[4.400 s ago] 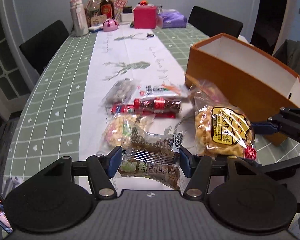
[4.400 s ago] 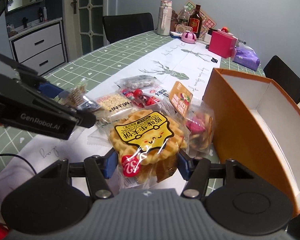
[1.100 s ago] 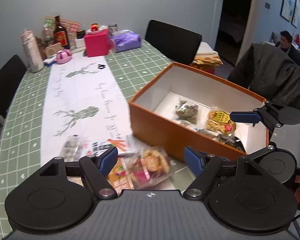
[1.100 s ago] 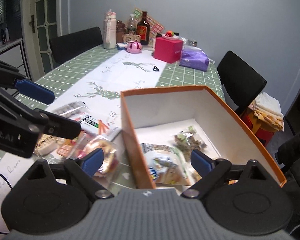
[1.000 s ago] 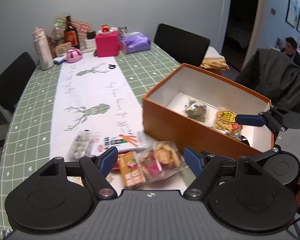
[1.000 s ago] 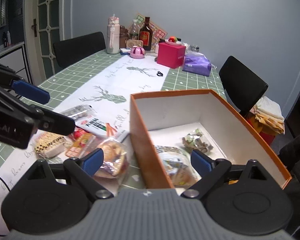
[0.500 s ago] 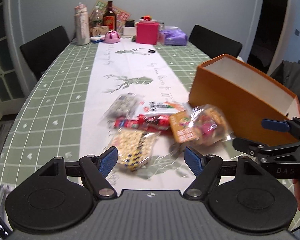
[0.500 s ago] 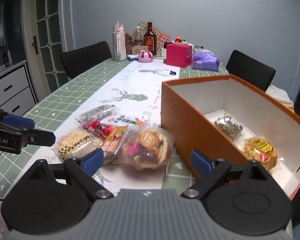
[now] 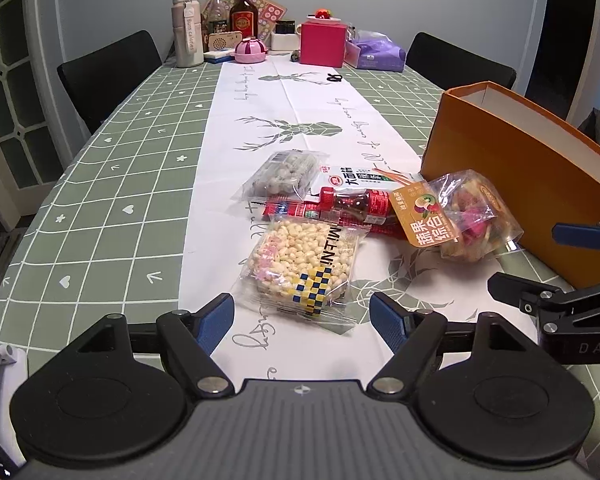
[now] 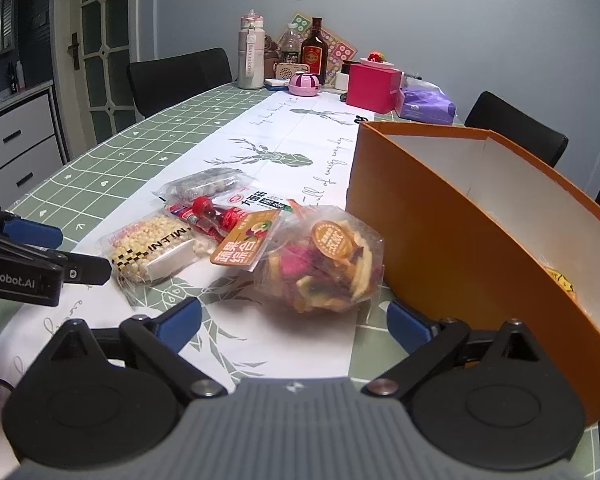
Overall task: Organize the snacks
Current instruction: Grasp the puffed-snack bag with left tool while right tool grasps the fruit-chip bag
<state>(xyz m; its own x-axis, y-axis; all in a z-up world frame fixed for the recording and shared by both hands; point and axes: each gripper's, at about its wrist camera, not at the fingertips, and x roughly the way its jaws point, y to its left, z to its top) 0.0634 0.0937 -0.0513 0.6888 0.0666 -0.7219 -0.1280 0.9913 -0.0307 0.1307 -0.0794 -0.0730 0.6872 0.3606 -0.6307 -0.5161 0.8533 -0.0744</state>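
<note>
With both jaws spread and empty, my left gripper (image 9: 302, 316) faces the puffed-grain pack (image 9: 304, 266) at twelve o'clock, my right gripper (image 10: 294, 318) the fruit-chip bag (image 10: 324, 260); next, close and box them.

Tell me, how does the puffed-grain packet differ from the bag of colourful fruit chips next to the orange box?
The puffed-grain packet lies flat, a pale slab marked with yellow and dark checks; the fruit chip bag bulges, full of pink, orange and yellow pieces under an orange header card. The packet lies further from the orange box; the bag lies right beside it. Both are clear wrappers on the table.
</note>
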